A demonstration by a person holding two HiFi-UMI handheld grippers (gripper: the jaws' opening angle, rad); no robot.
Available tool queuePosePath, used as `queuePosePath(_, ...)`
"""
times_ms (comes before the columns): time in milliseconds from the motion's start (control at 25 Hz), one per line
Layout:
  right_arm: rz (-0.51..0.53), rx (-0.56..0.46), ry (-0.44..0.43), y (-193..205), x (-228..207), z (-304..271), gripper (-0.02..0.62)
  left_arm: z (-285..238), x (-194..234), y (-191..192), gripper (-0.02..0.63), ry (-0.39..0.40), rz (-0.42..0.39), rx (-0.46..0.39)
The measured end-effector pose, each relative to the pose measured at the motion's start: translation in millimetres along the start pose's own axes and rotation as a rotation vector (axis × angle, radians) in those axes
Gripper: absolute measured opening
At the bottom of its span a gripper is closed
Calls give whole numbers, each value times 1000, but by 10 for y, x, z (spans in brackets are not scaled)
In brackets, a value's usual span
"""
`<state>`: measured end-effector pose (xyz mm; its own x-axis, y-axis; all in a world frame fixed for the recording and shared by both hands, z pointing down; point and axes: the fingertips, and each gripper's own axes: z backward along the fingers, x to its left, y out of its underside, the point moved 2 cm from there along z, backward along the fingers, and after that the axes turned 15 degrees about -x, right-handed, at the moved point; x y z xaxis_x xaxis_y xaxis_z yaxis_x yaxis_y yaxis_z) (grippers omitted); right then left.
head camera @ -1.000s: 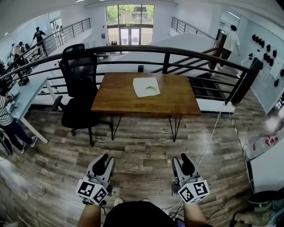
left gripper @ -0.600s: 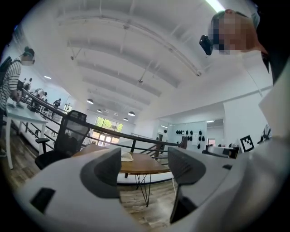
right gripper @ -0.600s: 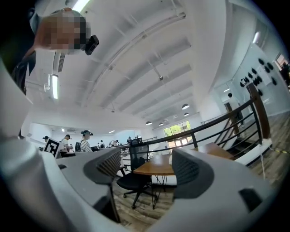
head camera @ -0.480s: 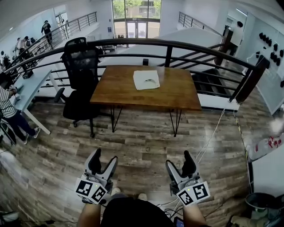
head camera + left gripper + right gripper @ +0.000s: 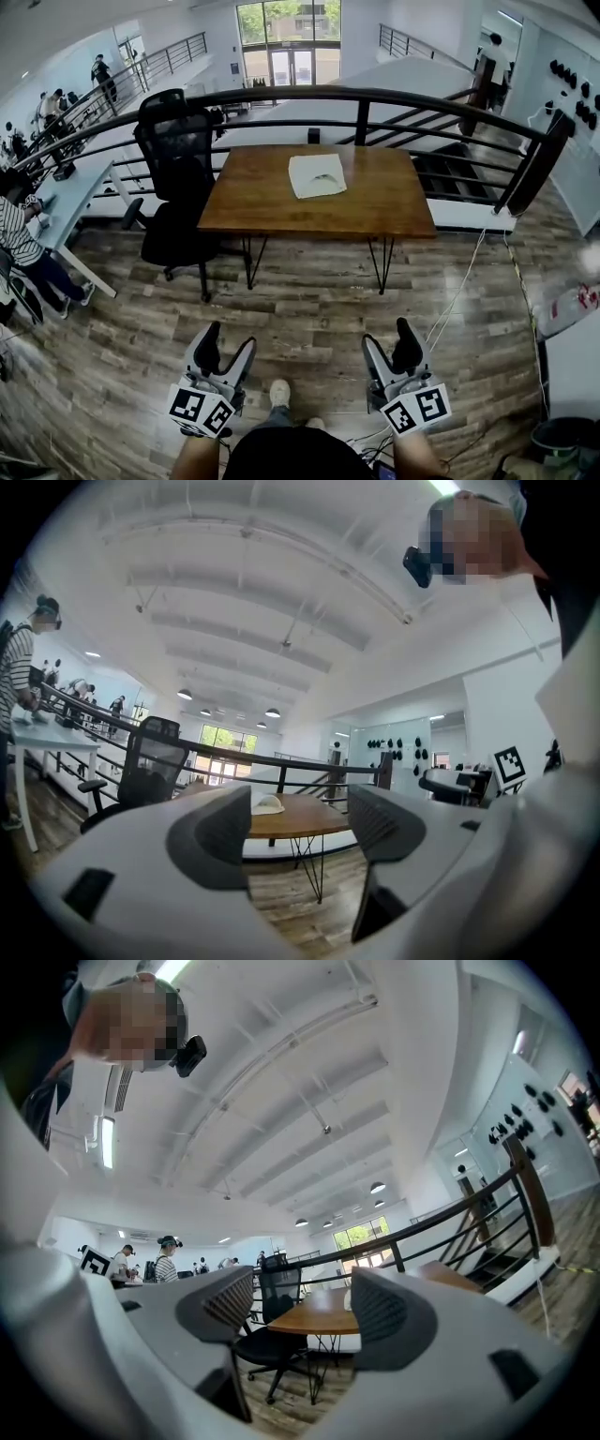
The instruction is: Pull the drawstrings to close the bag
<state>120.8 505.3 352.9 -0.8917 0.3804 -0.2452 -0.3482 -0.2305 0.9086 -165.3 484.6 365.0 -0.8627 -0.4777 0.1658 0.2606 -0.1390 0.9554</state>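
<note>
Shut before, just opened: left tool (image 5: pixel 225 342) and right tool (image 5: pixel 391 337), right then eased in a little. Jaws wide apart, nothing between. Well apart from the bag (image 5: pixel 316 175), flat mid tabletop (image 5: pixel 375 202). Looks soft, light, floppy. Best to pinch the strings, too small to see. Bare floor ahead; chair (image 5: pixel 173 141) by left edge, railing (image 5: pixel 281 92) behind.

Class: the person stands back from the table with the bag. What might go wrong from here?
A cable trails over the floor right of the way to the table; a foot may catch it. The bag lies flat and its drawstrings can't be made out from here, so cloth may get grabbed instead.
</note>
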Motion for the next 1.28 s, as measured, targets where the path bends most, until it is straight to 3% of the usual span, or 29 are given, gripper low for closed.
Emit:
queuePosePath(400,61,37,31,209,-39,-809,282,-705,805,79,313,-1,32,-22)
queuePosePath(920,75,110,55,703,62,-1780,250,-1337,1608,208,256,59,46,14)
queuePosePath(1280,82,169,50,955,-13,-2111,230,-1643,1847,436,241,67,64,57)
